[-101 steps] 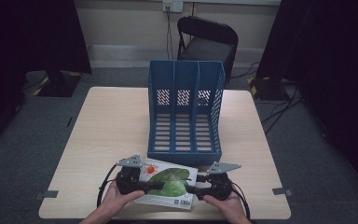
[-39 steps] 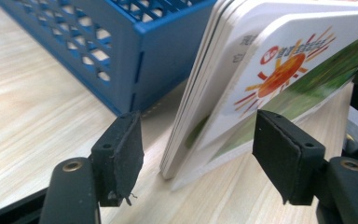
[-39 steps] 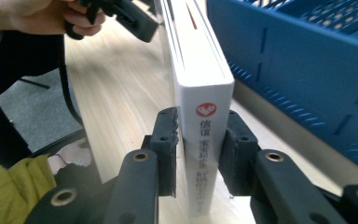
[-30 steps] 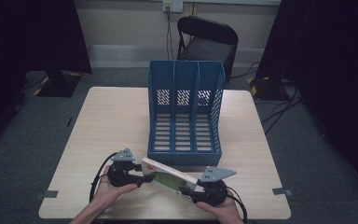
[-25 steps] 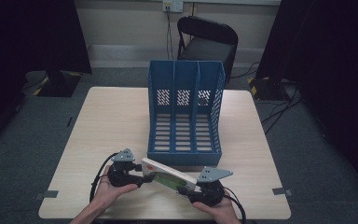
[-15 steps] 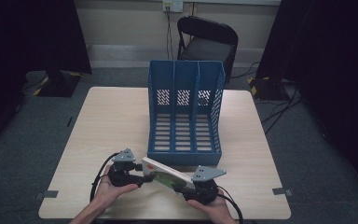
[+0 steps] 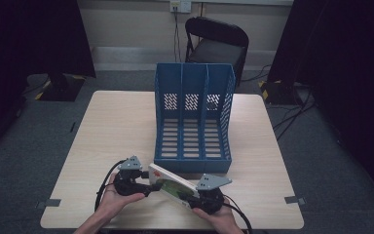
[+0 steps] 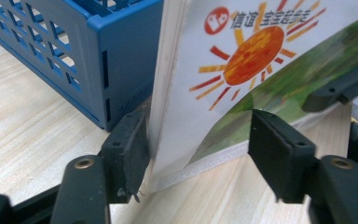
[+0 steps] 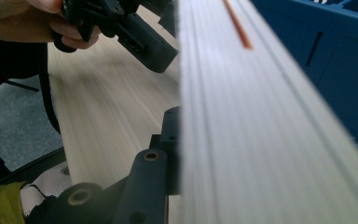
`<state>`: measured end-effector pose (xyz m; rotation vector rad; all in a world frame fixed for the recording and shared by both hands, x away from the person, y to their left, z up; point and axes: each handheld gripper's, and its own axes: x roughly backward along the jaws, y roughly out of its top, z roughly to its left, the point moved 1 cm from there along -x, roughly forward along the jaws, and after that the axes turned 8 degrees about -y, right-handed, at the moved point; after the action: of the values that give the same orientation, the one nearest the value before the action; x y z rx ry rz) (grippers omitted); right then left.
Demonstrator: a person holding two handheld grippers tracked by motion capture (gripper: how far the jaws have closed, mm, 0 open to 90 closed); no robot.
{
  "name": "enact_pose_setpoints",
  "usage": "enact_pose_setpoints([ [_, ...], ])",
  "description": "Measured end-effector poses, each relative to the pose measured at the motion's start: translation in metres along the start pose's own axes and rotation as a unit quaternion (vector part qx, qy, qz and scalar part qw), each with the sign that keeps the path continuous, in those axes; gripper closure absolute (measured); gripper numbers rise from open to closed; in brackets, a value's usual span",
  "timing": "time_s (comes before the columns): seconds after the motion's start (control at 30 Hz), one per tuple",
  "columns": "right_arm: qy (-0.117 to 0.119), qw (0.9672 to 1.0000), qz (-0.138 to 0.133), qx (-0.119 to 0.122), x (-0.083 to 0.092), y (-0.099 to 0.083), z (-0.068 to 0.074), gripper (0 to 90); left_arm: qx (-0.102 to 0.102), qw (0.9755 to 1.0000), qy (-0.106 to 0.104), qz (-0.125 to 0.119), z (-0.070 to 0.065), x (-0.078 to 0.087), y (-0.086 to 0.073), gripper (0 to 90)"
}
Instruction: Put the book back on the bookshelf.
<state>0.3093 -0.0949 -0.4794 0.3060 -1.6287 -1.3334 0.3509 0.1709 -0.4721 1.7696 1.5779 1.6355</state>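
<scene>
A book point(image 7: 173, 184) with a sun and green leaves on its cover point(image 8: 261, 60) stands tilted on its long edge at the table's front. It is just before a blue three-slot file rack point(image 7: 193, 122). My left gripper point(image 7: 146, 187) is at the book's left end. Its jaws have just been opening, and the book's corner sits between them. One pad point(image 8: 133, 149) touches the back cover and the other stands off the front. My right gripper point(image 7: 197, 199) has just closed on the book's right end. One of its fingers point(image 9: 170, 140) lies against the page edge point(image 9: 261, 140).
The rack's front corner point(image 8: 107, 70) is close behind the book. Bare wooden table point(image 7: 112, 131) spreads to the left and right of the rack. A black folding chair point(image 7: 216, 46) stands beyond the far edge. Cables trail from both grippers off the front edge.
The book lay flat between the grippers at first and now stands tilted on its edge. Over the last second the right gripper has shifted slightly left and down along it.
</scene>
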Motion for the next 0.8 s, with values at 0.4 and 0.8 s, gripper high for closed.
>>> enact_pose_setpoints([
  [0.4, 0.002, 0.9999, 0.01, -0.004, 0.002, 0.002, -0.001, 76.3, 0.038, 0.9987, 0.03, -0.013, 0.014, 0.019, -0.002, 21.2],
  [0.8, 0.003, 0.9998, 0.017, -0.011, 0.008, 0.006, -0.004, 76.4, 0.045, 0.9906, 0.119, 0.052, 0.035, 0.022, -0.011, 20.1],
])
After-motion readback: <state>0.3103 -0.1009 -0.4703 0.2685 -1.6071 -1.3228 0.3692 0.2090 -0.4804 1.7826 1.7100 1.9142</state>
